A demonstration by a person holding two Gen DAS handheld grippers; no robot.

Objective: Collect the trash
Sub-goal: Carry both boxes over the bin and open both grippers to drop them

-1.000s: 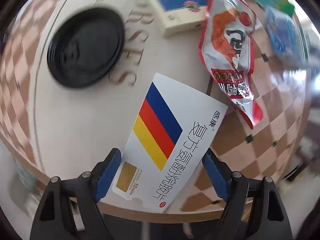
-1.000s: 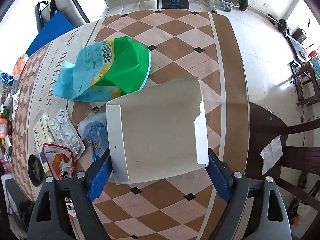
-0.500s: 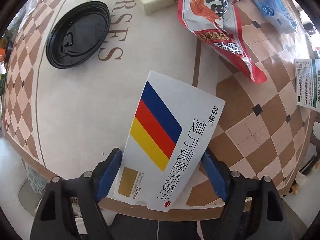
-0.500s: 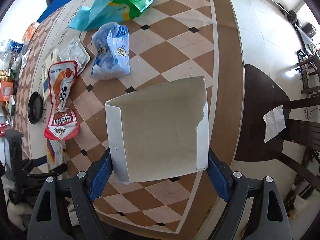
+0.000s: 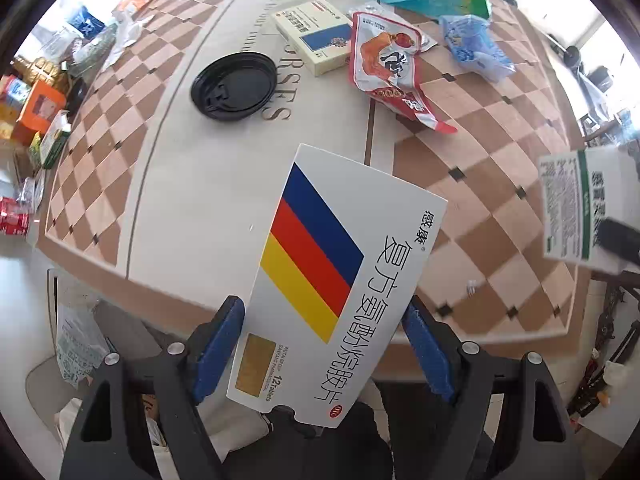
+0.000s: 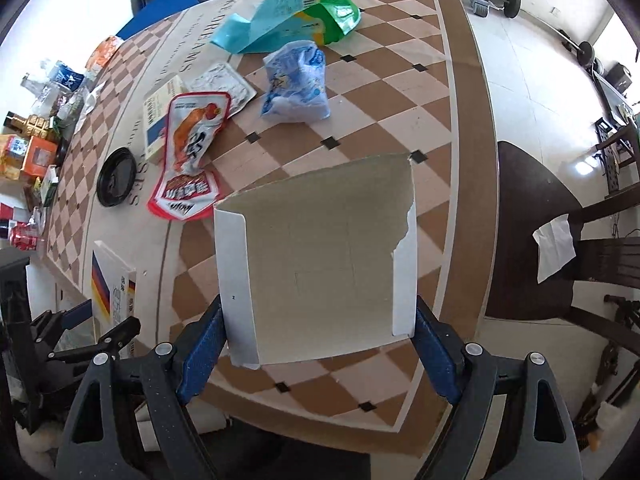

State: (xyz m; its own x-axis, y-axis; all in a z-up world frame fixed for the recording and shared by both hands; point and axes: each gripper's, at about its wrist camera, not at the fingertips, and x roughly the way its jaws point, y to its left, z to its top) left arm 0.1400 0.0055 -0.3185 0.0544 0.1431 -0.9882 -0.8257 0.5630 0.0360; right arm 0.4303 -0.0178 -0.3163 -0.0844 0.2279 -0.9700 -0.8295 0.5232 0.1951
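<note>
Checkered table [image 5: 480,200]; left hand-held gripper [image 5: 324,344] clamps striped box [image 5: 320,272].

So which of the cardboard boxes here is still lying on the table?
The cream box with the blue panel, beside the black lid. The striped box and torn box are held in tongs.

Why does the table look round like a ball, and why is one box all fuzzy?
Left wrist view: the fisheye lens bends the table into a dome, and the green-striped box at the right edge is blurred, while the striped box is sharp. Right wrist view: same bending, with bright glare on the floor.
</note>
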